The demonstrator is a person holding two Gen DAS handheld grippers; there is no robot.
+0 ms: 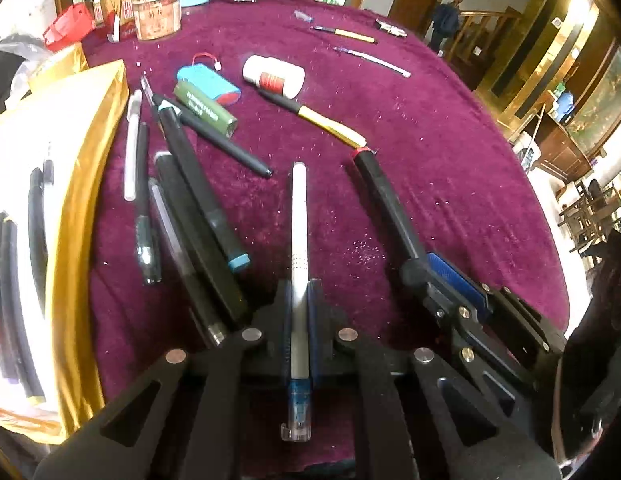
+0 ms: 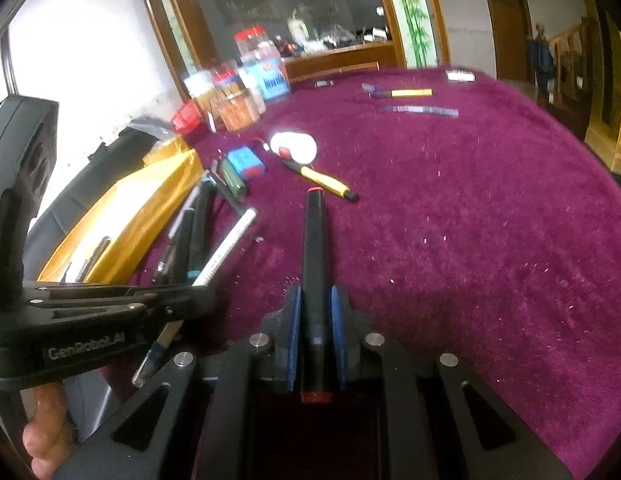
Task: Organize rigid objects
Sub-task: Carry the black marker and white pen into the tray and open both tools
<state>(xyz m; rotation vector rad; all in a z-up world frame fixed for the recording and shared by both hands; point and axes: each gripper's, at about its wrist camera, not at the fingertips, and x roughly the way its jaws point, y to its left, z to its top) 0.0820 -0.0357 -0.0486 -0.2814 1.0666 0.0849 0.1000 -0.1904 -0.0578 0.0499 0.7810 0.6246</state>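
Observation:
My left gripper (image 1: 298, 296) is shut on a white pen (image 1: 299, 220) with a blue end, held along the fingers above the purple tablecloth. My right gripper (image 2: 316, 304) is shut on a black marker (image 2: 315, 248) with red ends; it also shows in the left wrist view (image 1: 380, 200), to the right of the white pen. The left gripper shows in the right wrist view (image 2: 198, 294) at the left. A gold-lined box (image 1: 90, 128) with several pens inside stands at the left. A row of pens and markers (image 1: 190, 200) lies beside it.
A blue battery pack (image 1: 208, 84), a green cylinder (image 1: 204, 108), a white bottle (image 1: 274, 74) and a yellow-black pen (image 1: 322, 120) lie mid-table. More pens (image 1: 346, 34) lie farther back. Jars and boxes (image 1: 150, 4) stand at the far left. The table edge (image 1: 550, 240) curves at the right.

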